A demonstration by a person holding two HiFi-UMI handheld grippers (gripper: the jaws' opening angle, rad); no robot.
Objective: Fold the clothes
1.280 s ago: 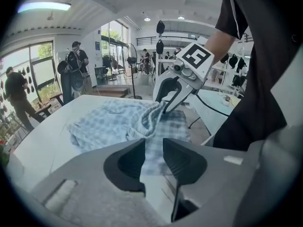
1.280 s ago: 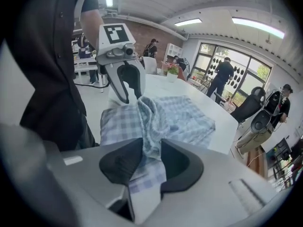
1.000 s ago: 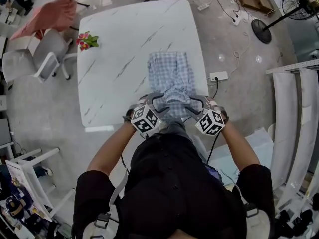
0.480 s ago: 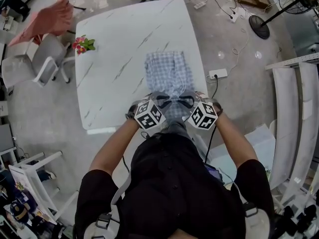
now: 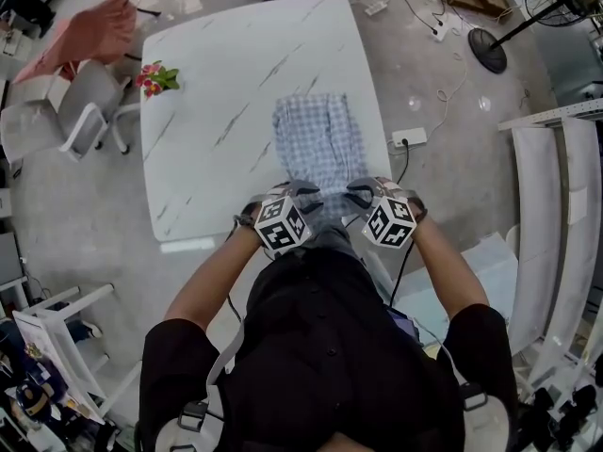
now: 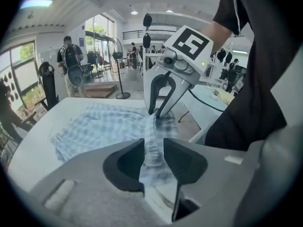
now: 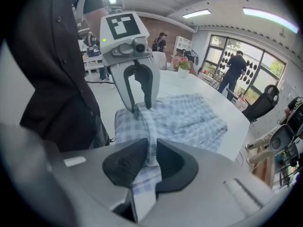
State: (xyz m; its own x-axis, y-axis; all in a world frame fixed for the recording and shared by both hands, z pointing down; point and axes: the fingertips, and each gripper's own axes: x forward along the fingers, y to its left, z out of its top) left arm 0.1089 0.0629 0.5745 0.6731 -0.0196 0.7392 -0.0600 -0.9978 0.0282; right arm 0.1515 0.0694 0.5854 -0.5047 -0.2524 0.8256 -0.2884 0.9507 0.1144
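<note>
Clamps the left gripper narrowly on the near edge of the checked garment, which lies flat on the table, after just closing and easing slightly. Pinches the same edge in the right gripper, just closed. Best to lift both ends evenly, keep the edge taut and carry it forward. Stands closer together than a second ago.
</note>
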